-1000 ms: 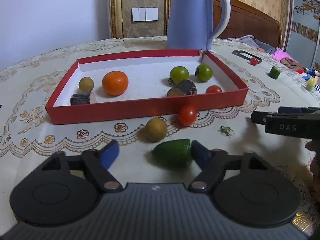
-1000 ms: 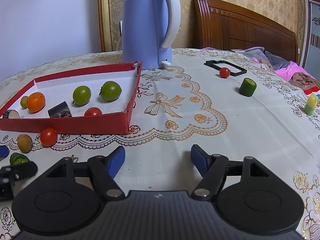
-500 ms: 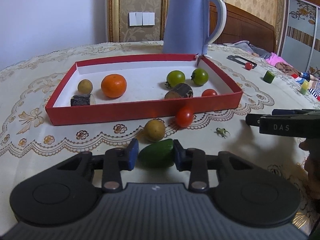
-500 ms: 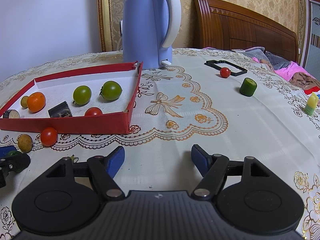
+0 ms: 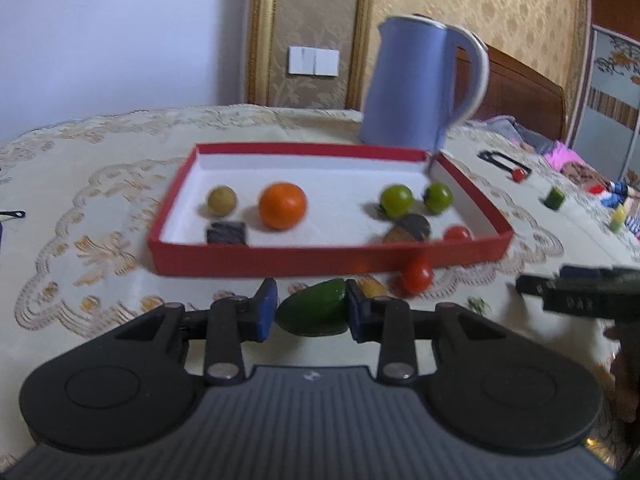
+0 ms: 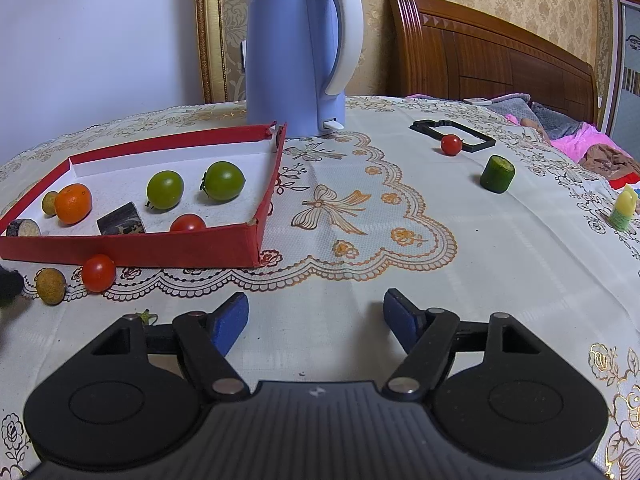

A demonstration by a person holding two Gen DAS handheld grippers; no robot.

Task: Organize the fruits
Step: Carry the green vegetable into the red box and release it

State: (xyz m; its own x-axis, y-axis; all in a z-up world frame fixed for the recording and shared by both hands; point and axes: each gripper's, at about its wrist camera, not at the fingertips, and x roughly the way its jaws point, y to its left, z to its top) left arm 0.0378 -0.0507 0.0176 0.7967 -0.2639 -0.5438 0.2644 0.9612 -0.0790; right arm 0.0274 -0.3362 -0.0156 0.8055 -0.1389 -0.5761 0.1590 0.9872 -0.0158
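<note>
My left gripper (image 5: 310,312) is shut on a green pepper piece (image 5: 314,312), held just above the tablecloth in front of the red box (image 5: 320,260). The box holds an orange (image 5: 282,205), a small yellowish fruit (image 5: 221,200), two green tomatoes (image 5: 396,200), a red tomato (image 5: 457,233) and dark cut pieces (image 5: 226,233). Outside the box front lie a red cherry tomato (image 5: 417,276) and a yellow-brown fruit (image 6: 51,285). My right gripper (image 6: 316,322) stands open over bare cloth with nothing between its fingers.
A blue kettle (image 6: 298,48) stands behind the box. To the right lie a black frame (image 6: 452,134) with a red tomato (image 6: 451,145), a cucumber stub (image 6: 497,173) and a yellow-green piece (image 6: 623,212). A small green stem (image 5: 478,303) lies near the right gripper.
My left gripper closed on the green pepper piece, then lifted it and moved toward the red box. The right gripper has stayed still and open.
</note>
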